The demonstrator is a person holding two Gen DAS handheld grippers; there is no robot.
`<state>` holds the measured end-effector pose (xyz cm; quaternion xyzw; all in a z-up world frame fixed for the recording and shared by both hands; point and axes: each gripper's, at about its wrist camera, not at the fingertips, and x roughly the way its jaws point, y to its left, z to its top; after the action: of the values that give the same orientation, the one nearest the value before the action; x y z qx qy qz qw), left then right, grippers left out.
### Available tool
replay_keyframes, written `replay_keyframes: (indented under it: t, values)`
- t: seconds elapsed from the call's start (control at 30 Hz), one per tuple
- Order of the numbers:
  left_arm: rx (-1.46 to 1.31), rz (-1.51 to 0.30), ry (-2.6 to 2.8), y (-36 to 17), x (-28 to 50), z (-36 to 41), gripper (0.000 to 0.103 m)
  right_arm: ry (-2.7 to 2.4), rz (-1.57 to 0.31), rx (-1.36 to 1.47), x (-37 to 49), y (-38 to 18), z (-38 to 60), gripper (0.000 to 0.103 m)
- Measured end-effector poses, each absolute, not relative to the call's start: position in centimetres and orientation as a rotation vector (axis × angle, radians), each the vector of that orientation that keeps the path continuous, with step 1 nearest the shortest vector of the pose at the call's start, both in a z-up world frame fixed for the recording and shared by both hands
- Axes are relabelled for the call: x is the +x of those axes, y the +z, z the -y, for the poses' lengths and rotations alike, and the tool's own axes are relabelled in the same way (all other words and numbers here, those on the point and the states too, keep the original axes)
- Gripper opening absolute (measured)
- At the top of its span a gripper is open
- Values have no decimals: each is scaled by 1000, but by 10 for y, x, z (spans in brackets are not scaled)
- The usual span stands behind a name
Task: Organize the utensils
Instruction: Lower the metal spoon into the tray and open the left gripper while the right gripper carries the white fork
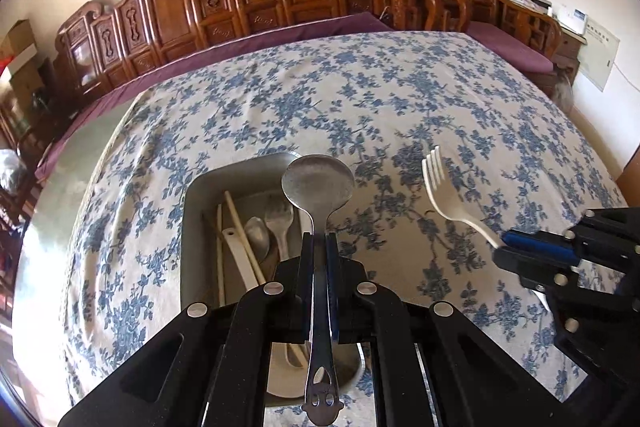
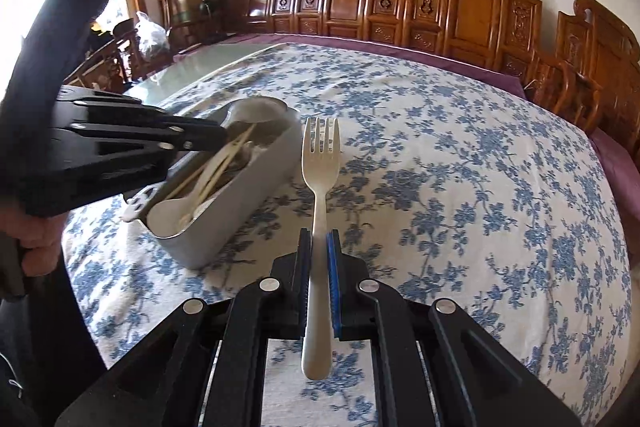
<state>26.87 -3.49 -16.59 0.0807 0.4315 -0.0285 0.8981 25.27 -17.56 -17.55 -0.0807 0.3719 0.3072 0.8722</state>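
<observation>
Floral tablecloth [image 1: 360, 99]; left tongs [image 1: 319, 239] hide much of the tray [image 1: 192, 227].

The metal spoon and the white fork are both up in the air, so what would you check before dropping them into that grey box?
1. Left tongs grip the metal spoon by its handle: ok.
2. Right tongs grip the white plastic fork: ok.
3. Spoon hangs over the grey utensil box: ok.
4. Fork over the box: not ok; it is beside it, above the floral tablecloth.
5. Free room in the box among the chopsticks and spoons: cannot tell.
</observation>
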Motion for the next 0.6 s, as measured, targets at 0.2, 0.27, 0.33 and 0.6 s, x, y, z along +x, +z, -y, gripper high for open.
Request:
replay_keyframes:
  t: [0.2,0.27,0.33,0.6]
  values:
    - [148,-921,-21,-181,281,17,5,653,-783,-175,253,-180,174,10]
    - [142,-933,-5,-187,286,11,5,653,-787,-176,254,-181,174,10]
    - [130,-950,9,-194,293,3,5,654,-790,-174,256,-183,175,10]
    - [122,-1000,52,-216,316,-13,5,655,-804,-163,265,-188,177,10]
